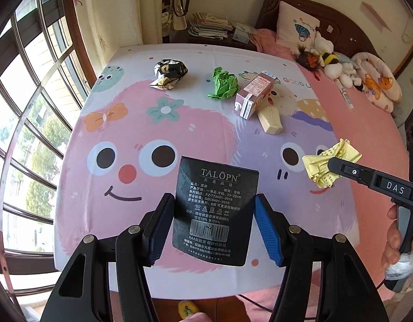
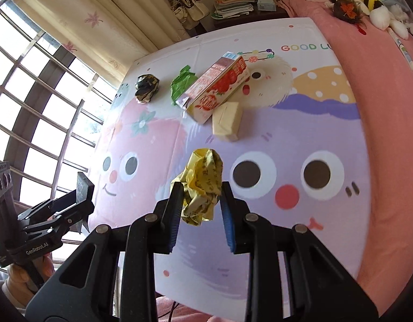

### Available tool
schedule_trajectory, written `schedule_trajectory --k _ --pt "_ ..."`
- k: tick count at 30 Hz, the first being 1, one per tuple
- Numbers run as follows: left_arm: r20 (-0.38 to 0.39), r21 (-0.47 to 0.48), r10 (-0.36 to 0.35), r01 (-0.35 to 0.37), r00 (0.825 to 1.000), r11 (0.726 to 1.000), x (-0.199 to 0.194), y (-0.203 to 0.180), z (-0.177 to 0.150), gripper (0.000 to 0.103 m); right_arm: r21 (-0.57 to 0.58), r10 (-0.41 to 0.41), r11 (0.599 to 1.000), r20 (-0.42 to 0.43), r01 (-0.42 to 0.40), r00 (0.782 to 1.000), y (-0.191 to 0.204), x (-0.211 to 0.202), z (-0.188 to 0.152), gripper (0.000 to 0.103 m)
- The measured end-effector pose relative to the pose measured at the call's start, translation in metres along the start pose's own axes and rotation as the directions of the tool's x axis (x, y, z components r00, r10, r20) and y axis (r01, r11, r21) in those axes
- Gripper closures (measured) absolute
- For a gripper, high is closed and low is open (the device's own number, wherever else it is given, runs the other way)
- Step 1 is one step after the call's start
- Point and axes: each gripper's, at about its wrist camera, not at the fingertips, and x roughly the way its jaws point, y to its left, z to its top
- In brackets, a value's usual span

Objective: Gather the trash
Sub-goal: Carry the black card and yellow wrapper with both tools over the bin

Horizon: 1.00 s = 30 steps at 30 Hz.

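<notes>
L gripper (image 1: 214, 209) grips black card (image 1: 216, 212); only R-cam shows carton's (image 2: 217, 88) strawberry face.

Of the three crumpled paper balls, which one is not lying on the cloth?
The yellow crumpled paper: the right gripper holds it above the cloth, while the green ball and the black-and-gold ball lie on it.

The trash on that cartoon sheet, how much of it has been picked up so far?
No bin shows, so nothing can be called finished. In hand: the left gripper holds a black cardboard label, and the right gripper holds a yellow paper wad. Left on the sheet: a black-and-gold crumpled wrapper, a green paper wad, a pink drink carton and a cream-coloured block.
</notes>
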Motion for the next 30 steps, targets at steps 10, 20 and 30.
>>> schedule_trajectory --k 10,20,30 --pt "0.042 0.145 -0.062 0.056 0.997 0.988 -0.079 0.063 -0.107 0.042 0.066 -0.042 0.997 0.050 0.039 0.998 0.082 -0.030 -0.138 0.078" --pt "-0.019 0.182 -0.138 0.139 0.990 0.973 -0.109 0.105 -0.208 0.042 0.054 -0.126 0.991 0.026 0.125 0.992 0.138 -0.062 -0.247 0.079" --pt "-0.063 0.169 -0.146 0.154 0.987 0.973 -0.098 0.103 -0.250 0.042 -0.034 -0.219 0.976 -0.043 0.217 0.975 0.146 -0.065 -0.287 0.079"
